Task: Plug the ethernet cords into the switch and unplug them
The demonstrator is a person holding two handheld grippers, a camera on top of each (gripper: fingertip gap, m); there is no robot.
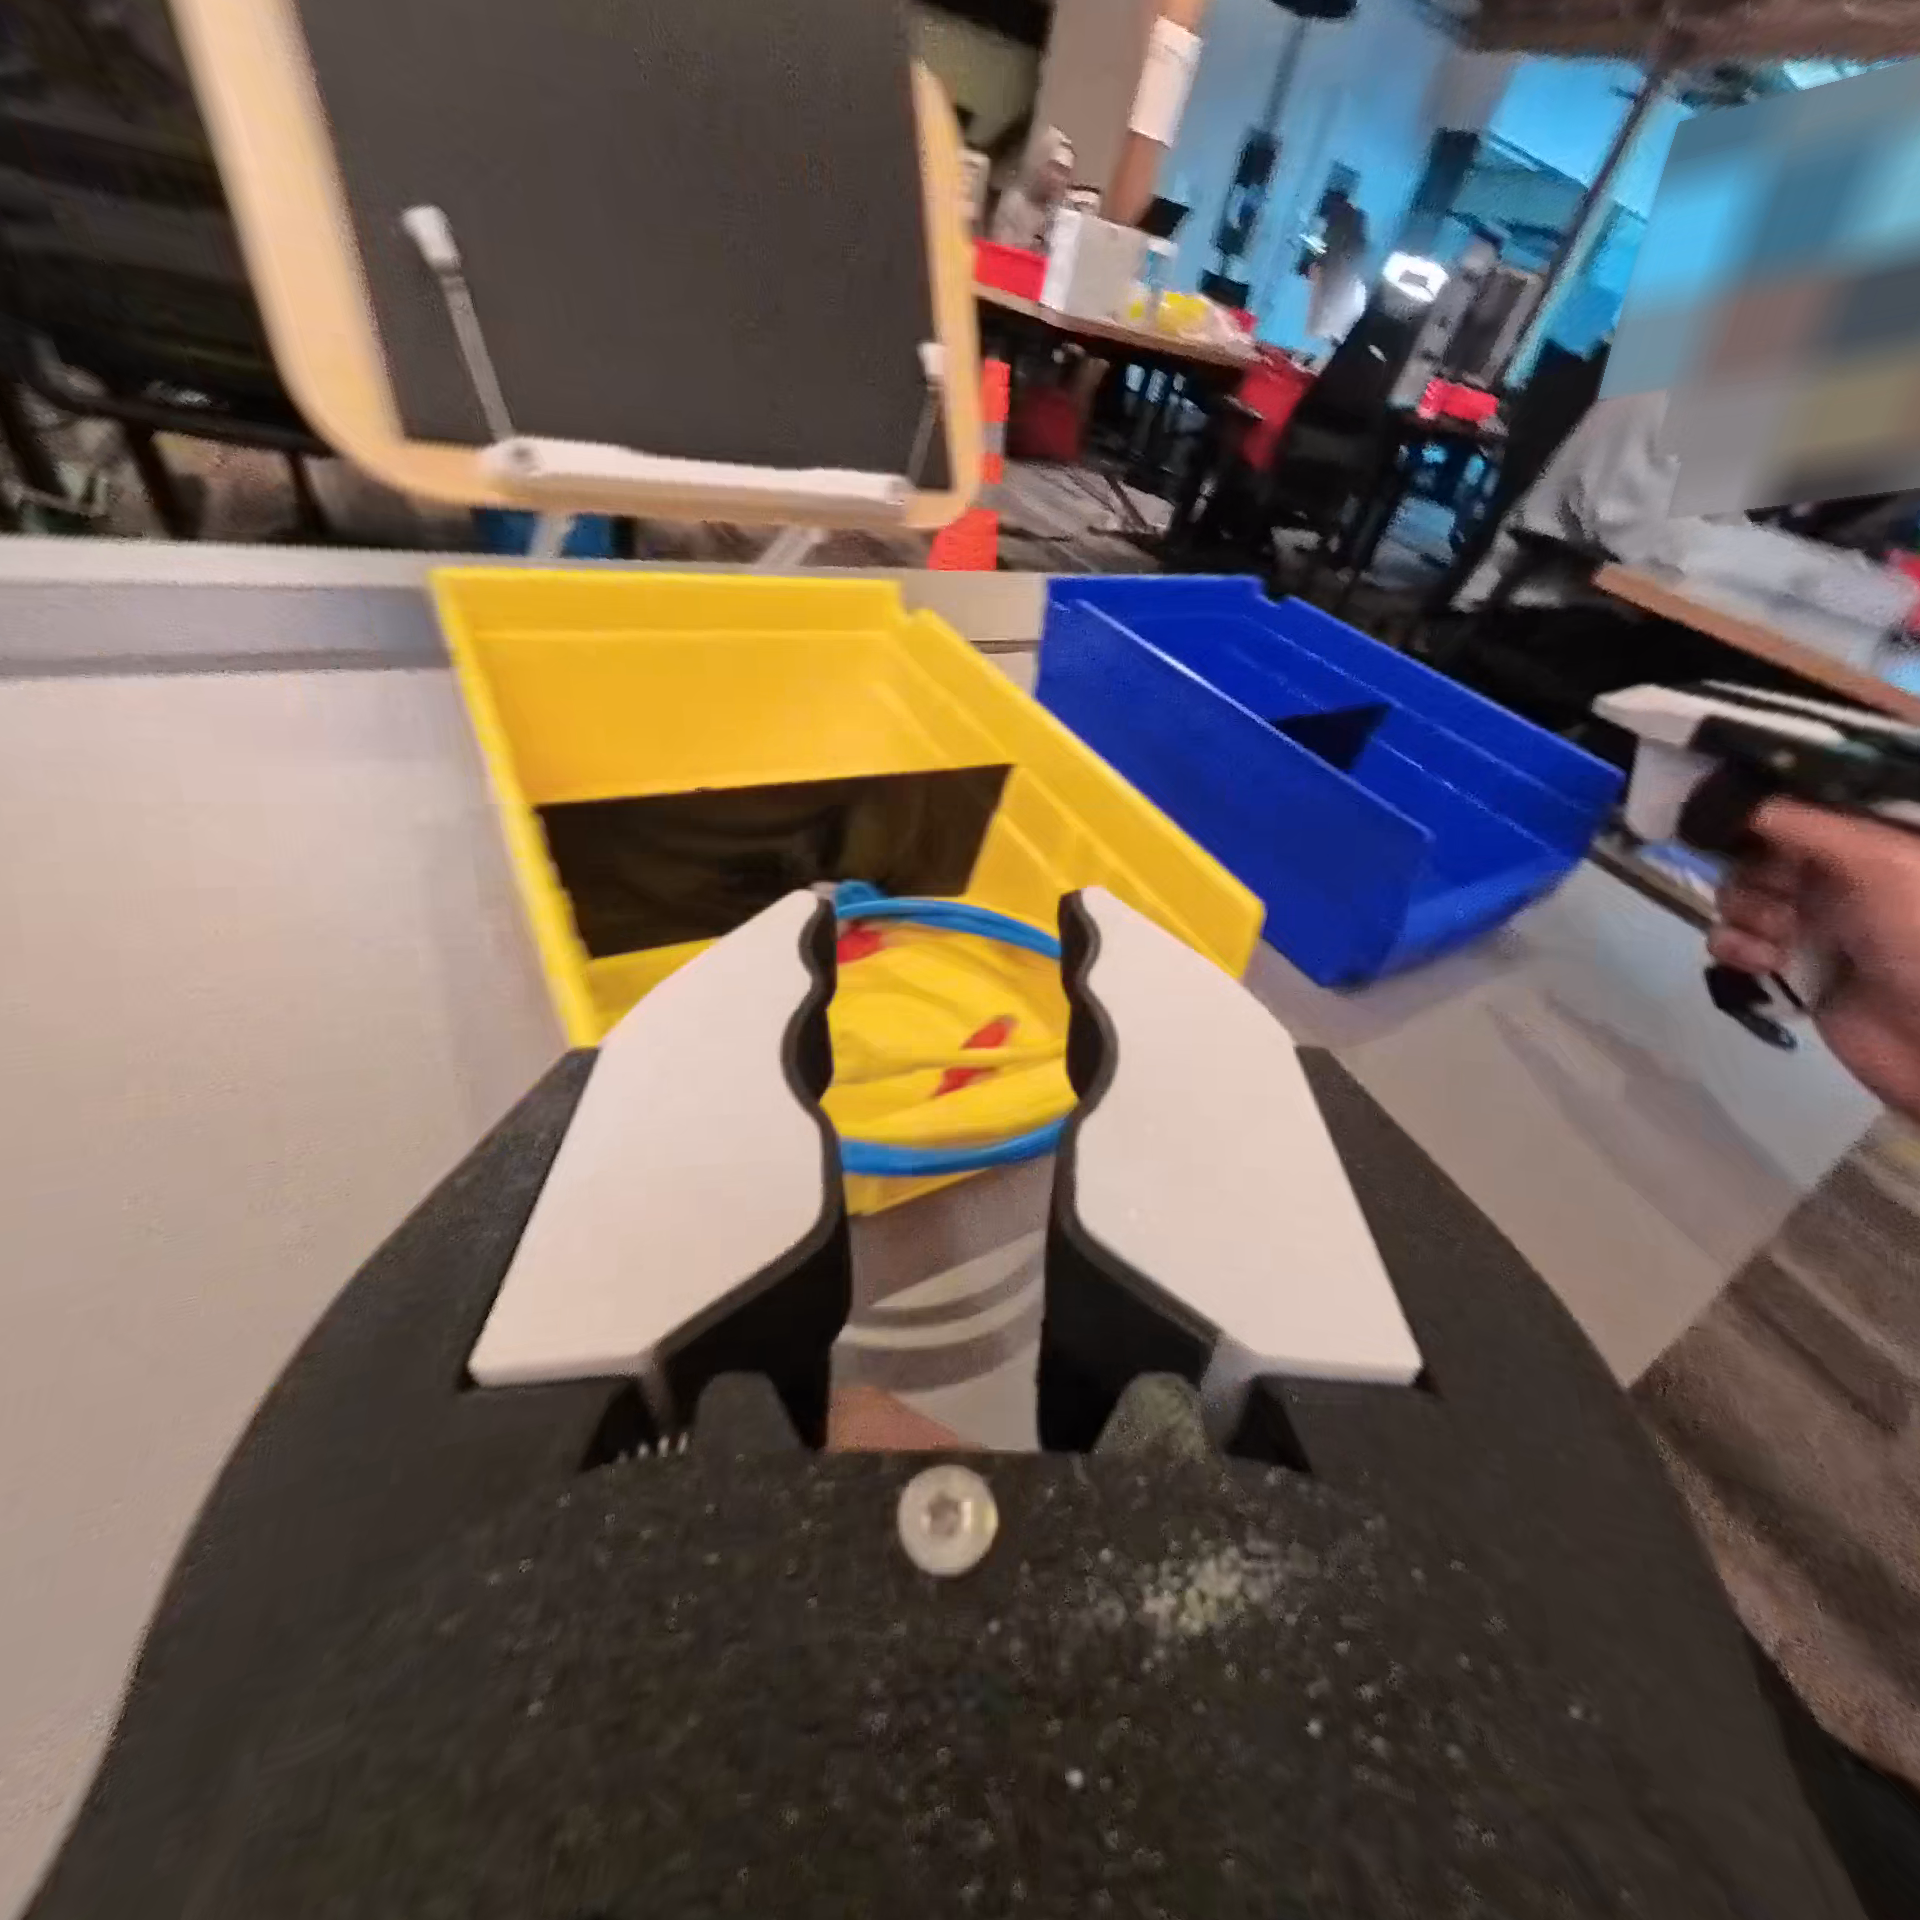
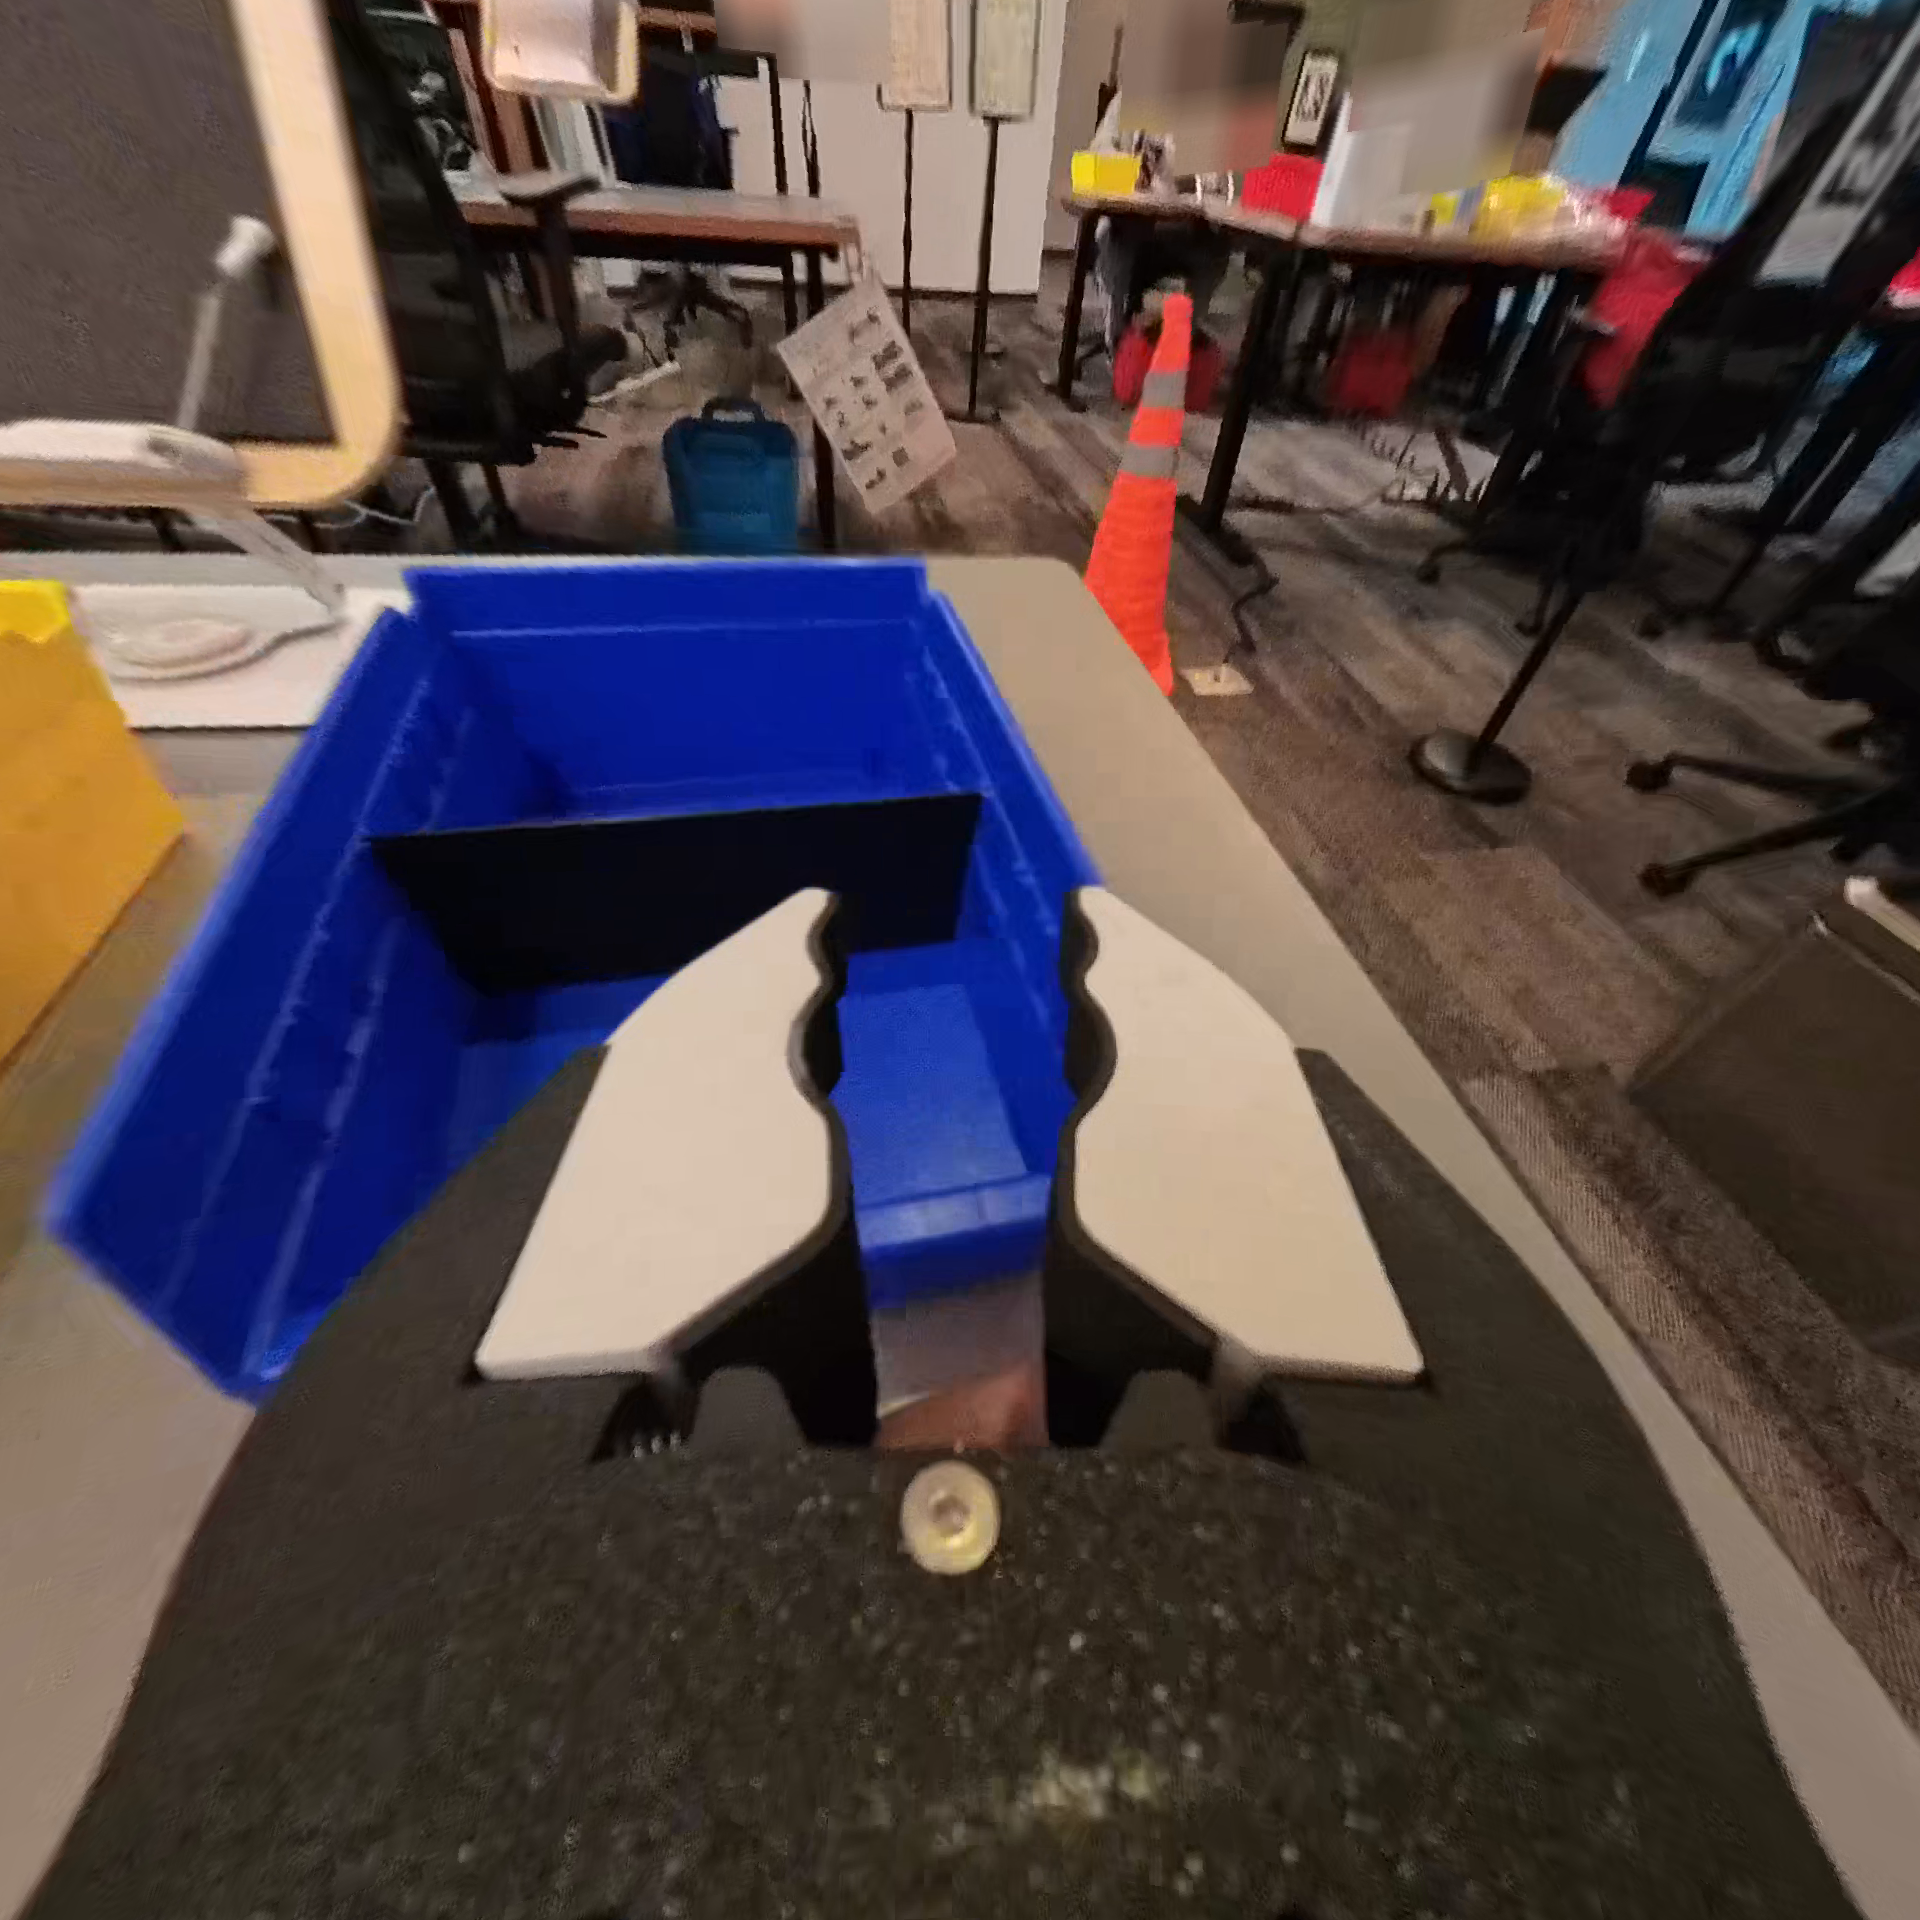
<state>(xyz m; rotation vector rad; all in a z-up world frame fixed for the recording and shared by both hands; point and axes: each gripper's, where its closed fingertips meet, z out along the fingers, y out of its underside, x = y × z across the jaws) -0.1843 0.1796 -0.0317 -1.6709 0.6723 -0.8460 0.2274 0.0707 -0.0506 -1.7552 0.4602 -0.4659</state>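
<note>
Seemingly cords (image 1: 951, 1023), both grippers parted.

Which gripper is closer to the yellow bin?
Left. The left gripper hangs open just in front of the yellow bin, over its cords. The right gripper is open over the blue bin beside it.

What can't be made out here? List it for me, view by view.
- Left wrist view: the cords in the yellow bin are mostly hidden behind the left hand-held gripper; their plugs cannot be told.
- Either view: no switch can be made out.
- Right wrist view: the blue bin floor behind its black divider is hidden.
</note>
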